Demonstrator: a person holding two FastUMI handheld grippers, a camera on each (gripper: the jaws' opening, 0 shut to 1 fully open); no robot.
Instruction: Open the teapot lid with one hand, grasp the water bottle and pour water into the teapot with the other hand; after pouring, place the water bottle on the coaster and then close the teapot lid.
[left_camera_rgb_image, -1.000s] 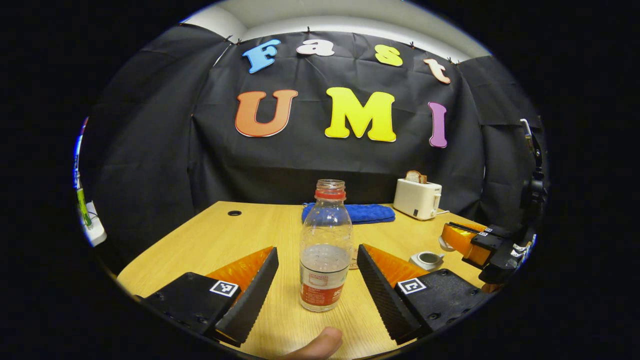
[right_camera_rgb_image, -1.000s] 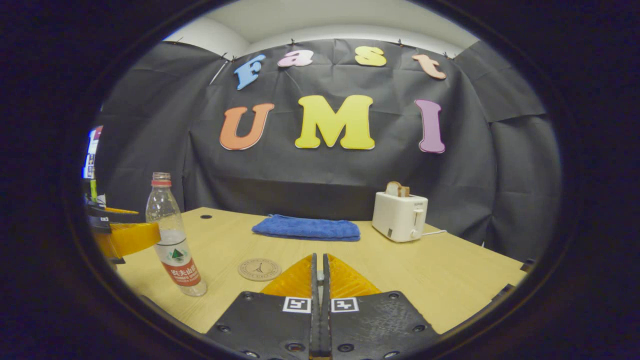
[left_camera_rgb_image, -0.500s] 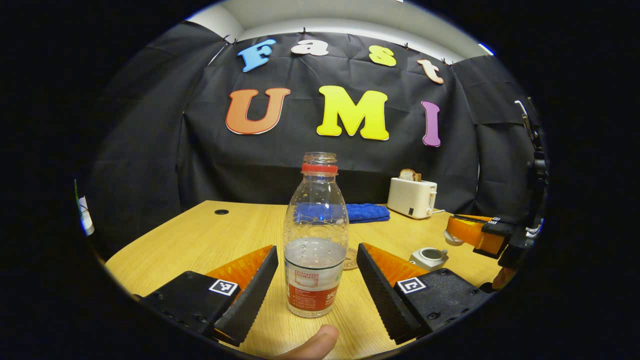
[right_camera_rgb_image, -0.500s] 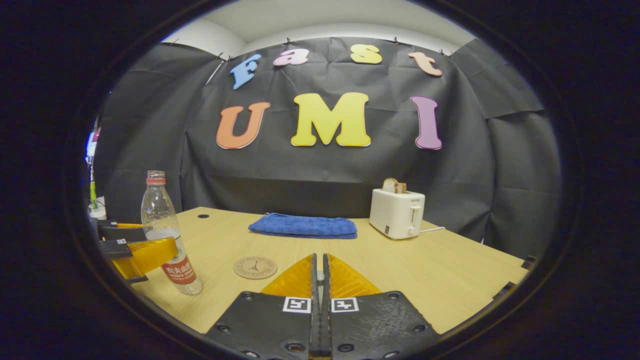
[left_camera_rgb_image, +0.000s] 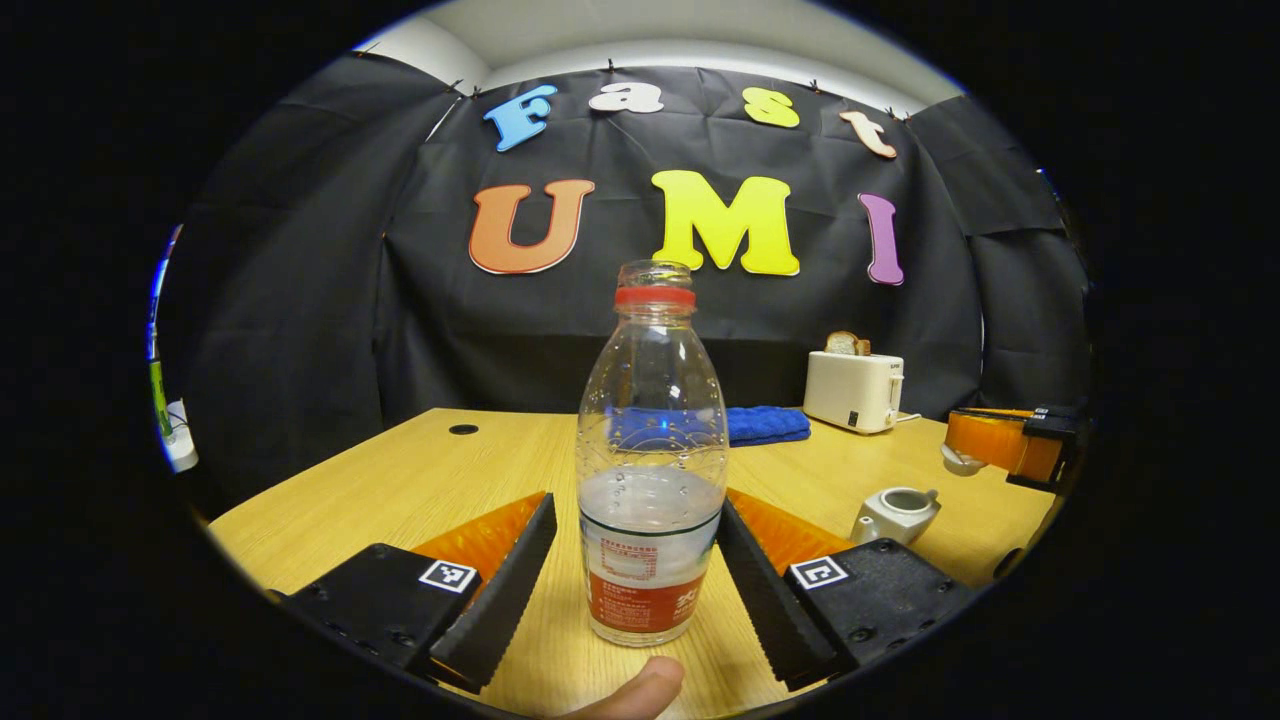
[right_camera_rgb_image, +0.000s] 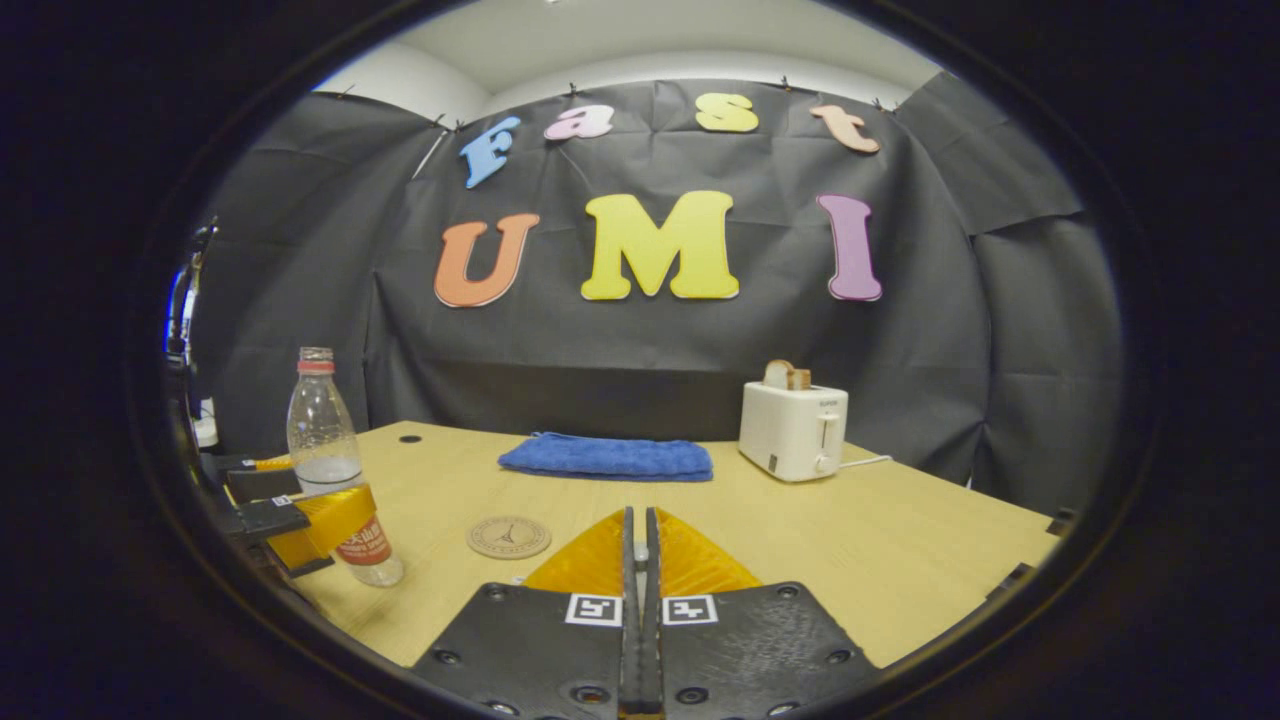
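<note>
Lid's already off the teapot (left_camera_rgb_image: 897, 512) near the table's right edge. Left gripper (left_camera_rgb_image: 636, 560) is wide open around the water bottle (left_camera_rgb_image: 652, 470) near the front edge, not squeezing yet. Right gripper (right_camera_rgb_image: 637, 560) looks closed; can't tell on what. Next: close, lift, pour.

I'm seeing my left gripper (left_camera_rgb_image: 640, 580) standing spread around the water bottle (left_camera_rgb_image: 652, 470), which is standing upright on the table (left_camera_rgb_image: 420, 480); the right finger (left_camera_rgb_image: 760, 590) is looking close to touching its side. The teapot (left_camera_rgb_image: 895, 512) is sitting open farther right, the right gripper (left_camera_rgb_image: 1000, 440) hanging beyond it.
</note>
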